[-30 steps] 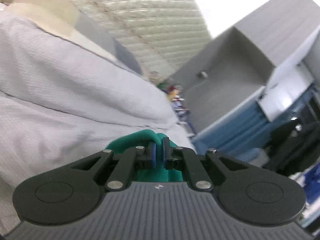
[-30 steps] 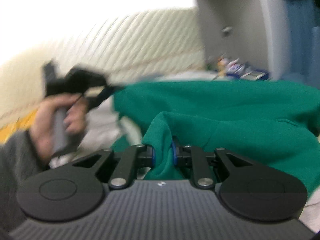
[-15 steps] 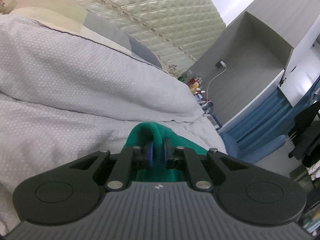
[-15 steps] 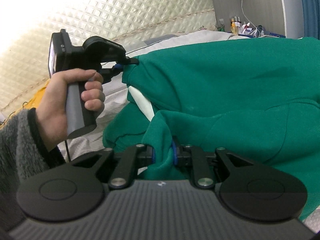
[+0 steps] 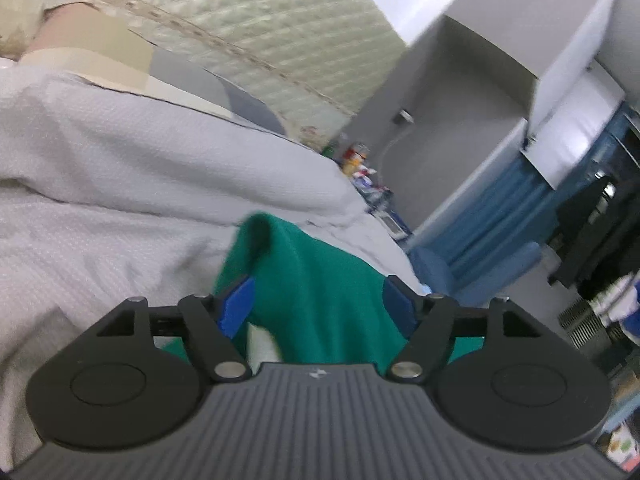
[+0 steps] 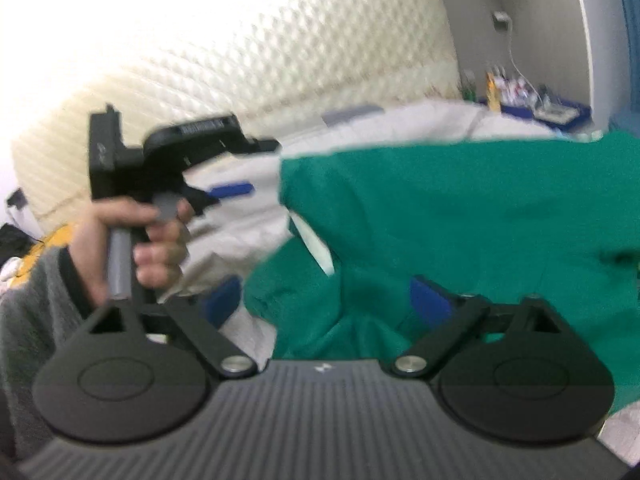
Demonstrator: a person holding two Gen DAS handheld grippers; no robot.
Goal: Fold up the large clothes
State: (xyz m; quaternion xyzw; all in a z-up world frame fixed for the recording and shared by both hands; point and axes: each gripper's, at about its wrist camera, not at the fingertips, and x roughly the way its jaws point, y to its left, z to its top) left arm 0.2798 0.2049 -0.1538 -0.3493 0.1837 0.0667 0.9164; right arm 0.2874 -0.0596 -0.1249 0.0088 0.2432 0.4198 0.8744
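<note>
While both jaws open, green garment (image 6: pixel 460 216) lies between each hand-held gripper (image 6: pixel 326 300).

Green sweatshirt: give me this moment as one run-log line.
item: green fleece sweatshirt on grey bedspread | left gripper: opening, garment between pads, unpinched | right gripper: opening, same

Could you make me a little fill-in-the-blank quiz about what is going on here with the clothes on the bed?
1. The garment lying on the bed is ____ in colour.
2. It rests on a pale grey ____, in front of a quilted headboard.
3. The blue pads of the left hand-held gripper stand ____, with cloth lying loose between them.
4. The other hand-held gripper seen from the right wrist is held in a person's ____.

Missing words: green; bedcover; apart; hand
</note>
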